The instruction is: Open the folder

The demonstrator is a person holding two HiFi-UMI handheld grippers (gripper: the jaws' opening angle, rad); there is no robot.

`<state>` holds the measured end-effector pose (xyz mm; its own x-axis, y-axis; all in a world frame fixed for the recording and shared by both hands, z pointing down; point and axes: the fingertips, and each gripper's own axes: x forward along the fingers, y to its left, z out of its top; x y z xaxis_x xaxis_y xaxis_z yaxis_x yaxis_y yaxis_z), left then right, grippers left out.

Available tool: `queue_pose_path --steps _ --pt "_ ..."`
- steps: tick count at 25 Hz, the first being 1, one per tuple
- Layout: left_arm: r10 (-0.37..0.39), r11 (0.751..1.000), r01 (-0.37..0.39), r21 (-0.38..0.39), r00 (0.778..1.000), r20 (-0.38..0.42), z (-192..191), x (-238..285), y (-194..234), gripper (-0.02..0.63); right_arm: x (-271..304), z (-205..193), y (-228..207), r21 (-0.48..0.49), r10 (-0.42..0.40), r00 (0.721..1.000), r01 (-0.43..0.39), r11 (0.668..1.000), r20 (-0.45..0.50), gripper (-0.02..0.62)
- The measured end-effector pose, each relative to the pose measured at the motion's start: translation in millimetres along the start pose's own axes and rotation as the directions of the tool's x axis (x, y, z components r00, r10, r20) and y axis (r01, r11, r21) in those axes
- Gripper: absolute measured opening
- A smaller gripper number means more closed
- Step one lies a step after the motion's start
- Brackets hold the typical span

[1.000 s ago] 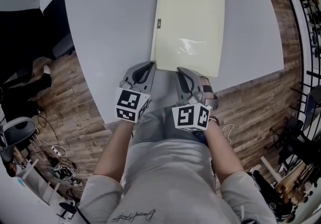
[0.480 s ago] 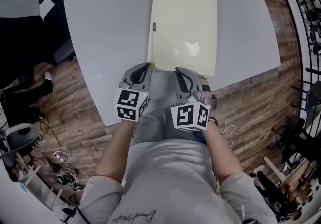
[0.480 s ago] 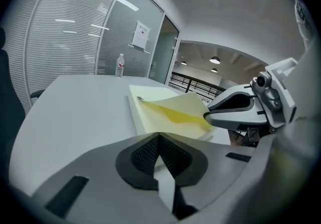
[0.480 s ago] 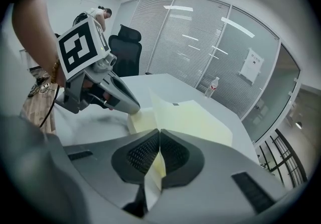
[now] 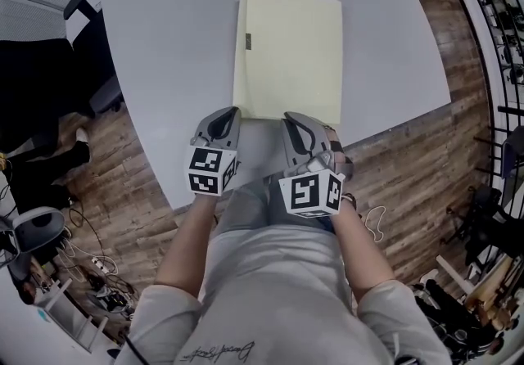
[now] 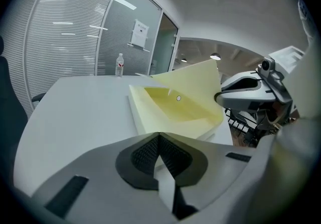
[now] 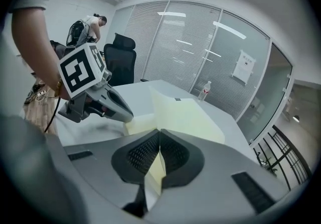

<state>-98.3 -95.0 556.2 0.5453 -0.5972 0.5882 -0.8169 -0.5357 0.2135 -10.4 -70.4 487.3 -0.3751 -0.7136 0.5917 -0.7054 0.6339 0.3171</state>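
As right gripper point(image 5: 300, 120) pinches folder's point(image 5: 288, 48) near edge, table point(image 5: 172, 44) beyond

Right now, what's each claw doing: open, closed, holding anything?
Left claw: closed, pads together, nothing visibly gripped.
Right claw: closed on the folder's front cover, which is raised off the rest.

A pale yellow folder point(image 5: 286, 52) lies on the grey table point(image 5: 172, 44), near its front edge.
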Motion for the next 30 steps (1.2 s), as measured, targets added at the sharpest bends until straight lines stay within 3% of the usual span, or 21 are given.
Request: queue_pose_path --steps 9,19,25,30 --pt "0.012 1.000 -0.012 0.004 1.000 -0.007 -2 1 0 0.009 -43 0 -37 0.143 -0.075 0.996 0.067 0.987 0.050 0.026" --pt "0.017 1.000 -0.017 0.011 1.000 -0.016 -5 -1 6 0.009 -83 -23 -76 0.296 -0.179 0.983 0.161 0.942 0.035 0.025" --pt "0.028 0.999 -0.027 0.021 0.999 -0.023 -5 -2 9 0.008 -103 -47 -100 0.359 -0.244 0.970 0.231 0.904 -0.009 0.025" --pt "0.035 0.999 -0.034 0.027 0.999 -0.028 -5 -2 10 0.009 -116 -75 -119 0.441 -0.288 0.957 0.277 0.854 -0.044 0.025"
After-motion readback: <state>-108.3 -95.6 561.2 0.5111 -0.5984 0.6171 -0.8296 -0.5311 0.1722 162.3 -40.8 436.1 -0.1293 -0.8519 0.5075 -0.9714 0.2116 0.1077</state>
